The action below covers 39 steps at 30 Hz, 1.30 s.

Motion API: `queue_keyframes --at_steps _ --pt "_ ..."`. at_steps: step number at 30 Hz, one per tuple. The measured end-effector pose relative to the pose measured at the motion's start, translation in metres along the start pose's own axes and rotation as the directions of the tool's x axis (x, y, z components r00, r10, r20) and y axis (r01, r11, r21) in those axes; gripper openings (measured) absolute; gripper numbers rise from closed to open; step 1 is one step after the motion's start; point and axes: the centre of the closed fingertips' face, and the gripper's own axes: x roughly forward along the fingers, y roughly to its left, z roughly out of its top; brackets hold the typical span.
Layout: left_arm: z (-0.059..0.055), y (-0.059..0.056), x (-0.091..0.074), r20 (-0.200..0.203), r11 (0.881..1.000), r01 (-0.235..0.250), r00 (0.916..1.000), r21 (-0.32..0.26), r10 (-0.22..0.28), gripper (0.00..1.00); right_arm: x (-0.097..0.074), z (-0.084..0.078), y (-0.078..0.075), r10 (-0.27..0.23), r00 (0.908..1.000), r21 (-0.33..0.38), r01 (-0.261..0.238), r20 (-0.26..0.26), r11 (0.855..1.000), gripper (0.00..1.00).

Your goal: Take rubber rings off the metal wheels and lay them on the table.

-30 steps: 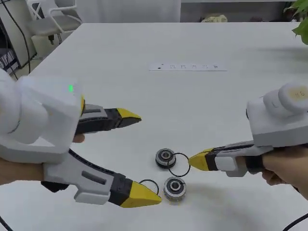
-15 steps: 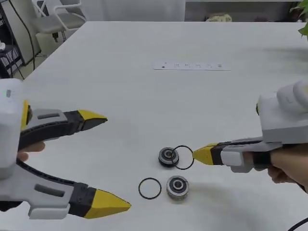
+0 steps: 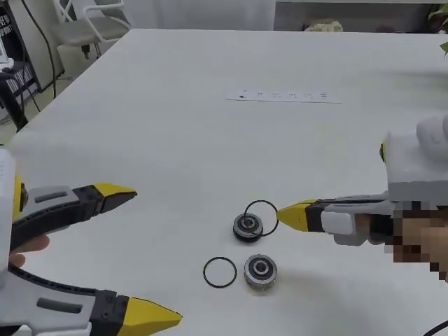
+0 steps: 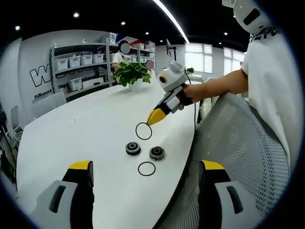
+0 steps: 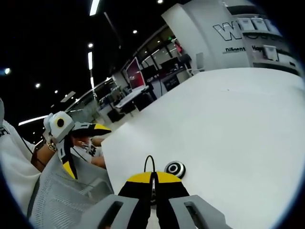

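Two metal wheels [image 3: 247, 225] [image 3: 260, 271] lie on the white table [image 3: 210, 140]. One black rubber ring [image 3: 220, 272] lies flat to the left of the nearer wheel. My right gripper [image 3: 282, 215] is shut on a second black ring [image 3: 261, 217], which hangs tilted just over the farther wheel. In the right gripper view the ring [image 5: 150, 164] stands edge-on between the shut jaws, with a wheel [image 5: 175, 168] beyond. My left gripper [image 3: 155, 254] is wide open and empty, left of the wheels. The left gripper view holds both wheels [image 4: 133, 148] [image 4: 157, 152], the loose ring [image 4: 147, 168] and the held ring [image 4: 144, 130].
A flat white power strip [image 3: 283, 96] lies far across the table. An office chair [image 3: 91, 21] stands beyond the far left corner. A mesh chair [image 4: 228, 143] is at the table's near edge. Broad bare table surface surrounds the wheels.
My left gripper has drawn back to the left, away from the loose ring and the wheels. The right gripper has lifted its ring up from beside the farther wheel.
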Motion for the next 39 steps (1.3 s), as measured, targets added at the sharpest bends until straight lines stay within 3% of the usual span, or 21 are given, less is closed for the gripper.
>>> queue_keyframes --at_steps 8,19,30,39 --pt "-0.014 -0.003 0.005 -0.022 1.0 0.004 0.9997 -0.022 -0.004 0.91 0.003 0.004 0.01 0.023 0.9997 -0.014 -0.023 0.01 1.0 0.0" --pt "-0.015 -0.005 0.006 -0.017 0.999 0.016 0.9997 -0.04 -0.016 0.94 0.01 0.007 0.02 0.035 0.9993 -0.034 -0.034 0.014 0.999 0.0" --pt "-0.021 -0.007 0.008 -0.038 0.999 0.023 0.999 -0.05 -0.025 0.93 0.028 -0.01 0.036 0.067 0.9961 -0.091 -0.072 -0.058 0.993 0.0" --pt "-0.021 -0.006 0.008 -0.031 0.998 0.023 0.9992 -0.058 -0.025 0.92 0.045 -0.025 0.045 0.09 0.9919 -0.086 -0.098 -0.089 0.991 0.0"
